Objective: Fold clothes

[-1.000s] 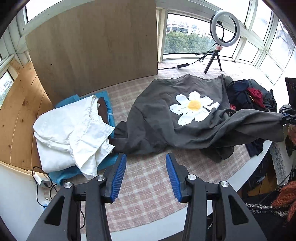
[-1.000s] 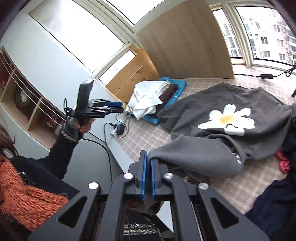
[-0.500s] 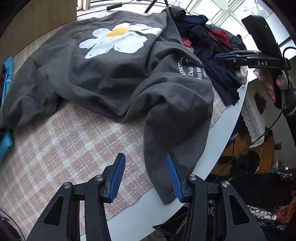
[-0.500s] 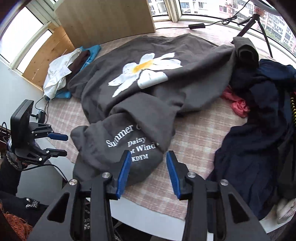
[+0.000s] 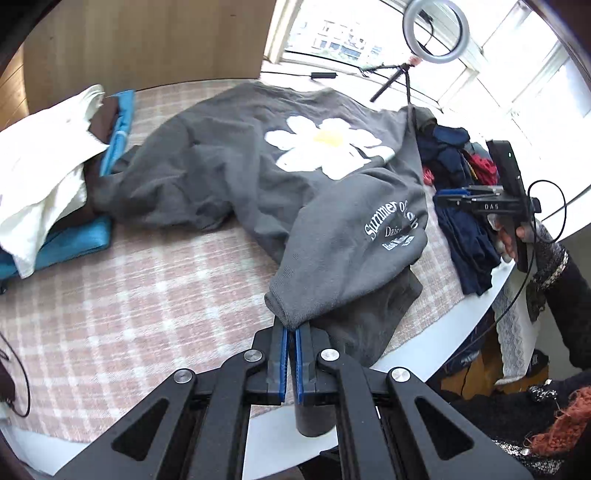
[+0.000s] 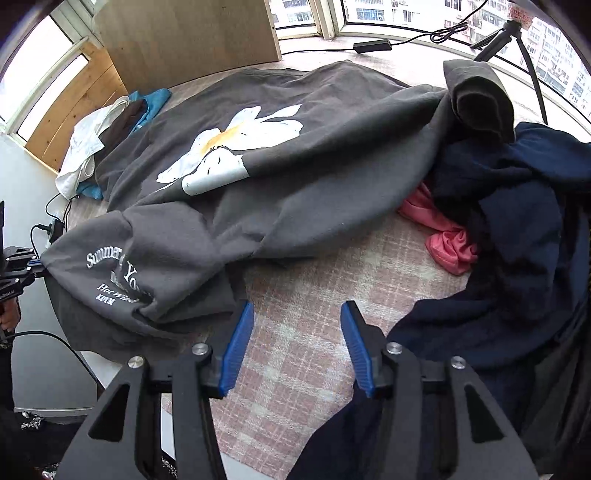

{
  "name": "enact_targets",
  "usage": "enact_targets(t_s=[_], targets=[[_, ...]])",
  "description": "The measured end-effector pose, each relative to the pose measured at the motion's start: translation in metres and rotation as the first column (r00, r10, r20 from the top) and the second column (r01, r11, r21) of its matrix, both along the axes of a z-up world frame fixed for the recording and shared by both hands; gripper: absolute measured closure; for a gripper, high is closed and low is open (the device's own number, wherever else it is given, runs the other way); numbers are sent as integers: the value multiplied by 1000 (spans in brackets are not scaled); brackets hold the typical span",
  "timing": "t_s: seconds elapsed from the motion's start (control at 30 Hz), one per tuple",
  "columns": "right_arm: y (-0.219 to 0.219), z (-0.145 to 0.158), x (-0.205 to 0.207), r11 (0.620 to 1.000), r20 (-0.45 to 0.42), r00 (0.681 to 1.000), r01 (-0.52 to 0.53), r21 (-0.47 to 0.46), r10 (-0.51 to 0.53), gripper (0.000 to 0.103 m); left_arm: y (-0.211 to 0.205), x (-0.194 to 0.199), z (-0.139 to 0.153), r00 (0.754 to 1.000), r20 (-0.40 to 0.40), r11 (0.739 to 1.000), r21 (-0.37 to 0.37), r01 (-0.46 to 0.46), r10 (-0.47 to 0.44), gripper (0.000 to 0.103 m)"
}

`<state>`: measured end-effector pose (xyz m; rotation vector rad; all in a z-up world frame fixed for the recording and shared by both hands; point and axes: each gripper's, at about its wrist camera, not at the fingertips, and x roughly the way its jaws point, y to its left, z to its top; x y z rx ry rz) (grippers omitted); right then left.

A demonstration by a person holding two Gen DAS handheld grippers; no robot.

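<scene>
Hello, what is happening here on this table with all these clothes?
A person is folding clothes with a hand-held tool in each hand. The left tool is shut on the cuff of the grey daisy sweatshirt, whose sleeve lies folded across the checked tablecloth. The right tool is opening over bare cloth, with nothing between its jaws. A dark navy pile waits beside it.

One grey sweatshirt, one ring light.

Home sunroom: bay windows, clothes-strewn table.
</scene>
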<state>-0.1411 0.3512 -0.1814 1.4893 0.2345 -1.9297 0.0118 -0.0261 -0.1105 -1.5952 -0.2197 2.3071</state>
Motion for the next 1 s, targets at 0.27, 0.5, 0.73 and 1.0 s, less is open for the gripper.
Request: enact_targets(t_s=[0.27,0.5,0.73,1.0], targets=[[-47,-27,-33,979,137,990,46,-200,-18,50,-57,-1,2,989,4,984,-105,-145,146,100],[-89,-8,-46,992,-60,994,-95,-79,91,100,-64,-37,4,987,-19,978,-134,-159,158,100],[-111,48,-115,997,-215,977,12,75,4,74,-66,-106,-21,989,-8,948,-283,-142,146,91],[-68,24,14,978,-28,978,-209,-21,209,58,-89,-59,-29,998,34,977,-209,-37,45,72]])
